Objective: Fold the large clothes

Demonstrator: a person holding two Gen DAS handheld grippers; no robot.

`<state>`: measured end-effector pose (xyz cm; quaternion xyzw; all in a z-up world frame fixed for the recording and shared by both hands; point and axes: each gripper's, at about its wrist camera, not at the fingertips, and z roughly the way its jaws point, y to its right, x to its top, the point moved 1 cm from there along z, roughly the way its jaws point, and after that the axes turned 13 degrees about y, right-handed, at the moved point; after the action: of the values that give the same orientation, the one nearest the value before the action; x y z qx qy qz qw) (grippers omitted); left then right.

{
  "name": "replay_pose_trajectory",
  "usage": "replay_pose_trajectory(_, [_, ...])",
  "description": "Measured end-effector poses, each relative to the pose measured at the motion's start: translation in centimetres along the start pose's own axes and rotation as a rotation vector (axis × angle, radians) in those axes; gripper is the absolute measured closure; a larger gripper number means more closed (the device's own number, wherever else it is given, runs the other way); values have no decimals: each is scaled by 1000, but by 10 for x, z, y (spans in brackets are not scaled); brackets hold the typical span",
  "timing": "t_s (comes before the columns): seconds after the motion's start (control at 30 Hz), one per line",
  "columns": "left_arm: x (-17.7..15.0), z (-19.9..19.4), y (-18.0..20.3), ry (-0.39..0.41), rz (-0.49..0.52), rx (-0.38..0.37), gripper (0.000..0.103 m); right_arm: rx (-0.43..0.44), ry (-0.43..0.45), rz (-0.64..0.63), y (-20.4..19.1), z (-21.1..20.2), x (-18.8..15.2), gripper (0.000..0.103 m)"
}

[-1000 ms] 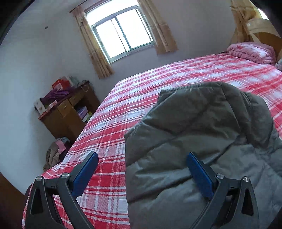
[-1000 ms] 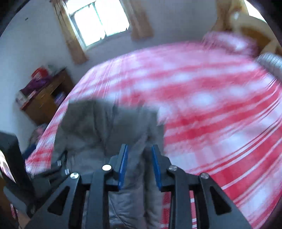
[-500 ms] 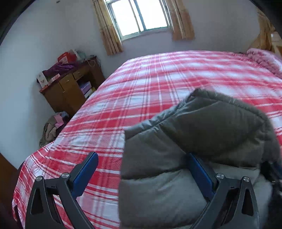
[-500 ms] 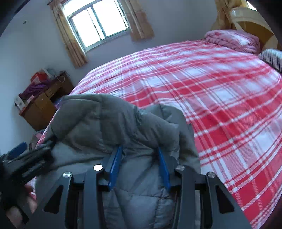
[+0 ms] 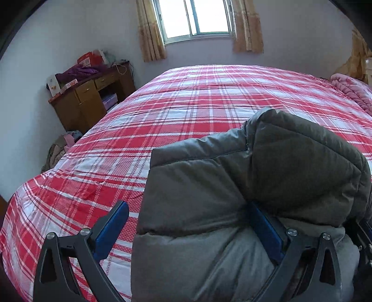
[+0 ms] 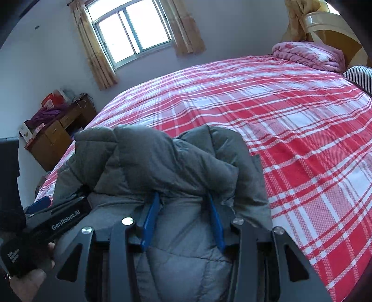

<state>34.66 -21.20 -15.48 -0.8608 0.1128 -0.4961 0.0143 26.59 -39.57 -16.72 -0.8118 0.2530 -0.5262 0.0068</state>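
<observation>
The puffy grey quilted jacket [image 6: 162,162], bulky, soft and probably slippery, lies on the red plaid bedspread [image 6: 290,120]; the right gripper [image 6: 183,218] pinches its folded edge, and the left gripper [image 5: 186,230] gapes wide, holding nothing.

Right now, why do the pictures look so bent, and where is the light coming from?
Left wrist view: the fisheye lens curves the walls and bed, with dark corners; daylight from the window, which is blown out white. Right wrist view: same bending, sharp, no blur; the window glares too.
</observation>
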Motion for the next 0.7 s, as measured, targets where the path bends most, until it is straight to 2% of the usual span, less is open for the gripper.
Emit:
replay_pose_trajectory(0.3, [-4, 8, -1, -33, 0, -7, 1, -13, -21, -8, -1, 5, -4, 58])
replay_pose_trajectory(0.7, [-7, 11, 0, -38, 14, 9, 1, -38, -40, -31, -3, 10, -8, 58])
